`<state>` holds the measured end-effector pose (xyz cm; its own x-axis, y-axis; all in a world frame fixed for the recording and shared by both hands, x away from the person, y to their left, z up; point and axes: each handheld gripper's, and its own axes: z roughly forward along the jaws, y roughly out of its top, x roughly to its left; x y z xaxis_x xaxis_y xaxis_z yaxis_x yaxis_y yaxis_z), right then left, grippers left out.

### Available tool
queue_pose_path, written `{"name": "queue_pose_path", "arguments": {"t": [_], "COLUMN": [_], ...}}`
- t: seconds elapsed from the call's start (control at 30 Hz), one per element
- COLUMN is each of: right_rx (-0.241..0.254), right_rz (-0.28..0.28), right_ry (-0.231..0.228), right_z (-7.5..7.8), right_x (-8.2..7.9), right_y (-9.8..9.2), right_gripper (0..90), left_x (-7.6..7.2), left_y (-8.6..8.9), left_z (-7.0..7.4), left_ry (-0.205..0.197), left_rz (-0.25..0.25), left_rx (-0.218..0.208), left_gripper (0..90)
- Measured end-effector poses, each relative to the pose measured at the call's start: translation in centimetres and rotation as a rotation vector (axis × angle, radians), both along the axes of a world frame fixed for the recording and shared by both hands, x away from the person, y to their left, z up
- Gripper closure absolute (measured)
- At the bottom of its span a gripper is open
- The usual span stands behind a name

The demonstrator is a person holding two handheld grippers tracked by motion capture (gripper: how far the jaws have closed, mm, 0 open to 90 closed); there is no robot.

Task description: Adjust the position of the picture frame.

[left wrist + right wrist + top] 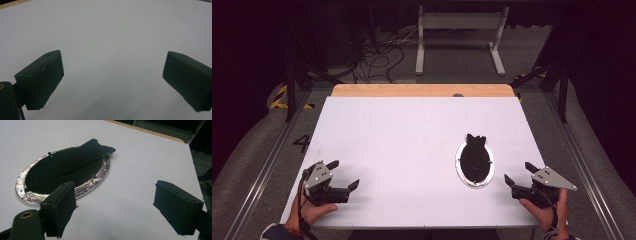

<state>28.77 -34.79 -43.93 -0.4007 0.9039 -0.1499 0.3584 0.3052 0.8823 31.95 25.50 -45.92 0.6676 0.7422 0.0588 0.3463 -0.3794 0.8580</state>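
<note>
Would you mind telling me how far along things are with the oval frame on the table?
Nothing looks done yet. The oval frame lies face down on the white table, its black stand flap flat against the back. Nothing is in hand: the left gripper and right gripper both rest open near the front edge, the right one closest to the frame. Grasping and handling the frame is all still ahead.
</note>
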Motion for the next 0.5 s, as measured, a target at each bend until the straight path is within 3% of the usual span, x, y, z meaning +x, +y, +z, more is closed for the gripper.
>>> {"name": "queue_pose_path", "arguments": {"t": [0.07, 0.17, 0.33, 0.5], "right_rx": [-0.003, -0.009, -0.008, 0.016], "right_rz": [0.0, -0.001, -0.005, 0.007], "right_ry": [-0.002, 0.016, 0.051, 0.091], "right_z": [0.0, -0.1, -0.4, -0.3], "right_x": [0.0, 0.4, 1.1, 2.5], "right_y": [0.0, 0.3, 0.5, 0.8], "right_gripper": [19.4, 22.6, 28.2, 43.7], "left_x": [0.1, 0.0, -0.2, -0.2], "left_y": [-0.4, -0.6, -0.7, -0.5], "left_z": [-0.2, -0.4, -0.4, -0.3], "left_ry": [0.009, 0.016, 0.001, -0.005], "left_rz": [0.039, 0.015, -0.001, -0.008], "left_rx": [0.033, 0.05, 0.059, 0.031], "left_gripper": [6.7, 8.4, 8.8, 10.6]}}
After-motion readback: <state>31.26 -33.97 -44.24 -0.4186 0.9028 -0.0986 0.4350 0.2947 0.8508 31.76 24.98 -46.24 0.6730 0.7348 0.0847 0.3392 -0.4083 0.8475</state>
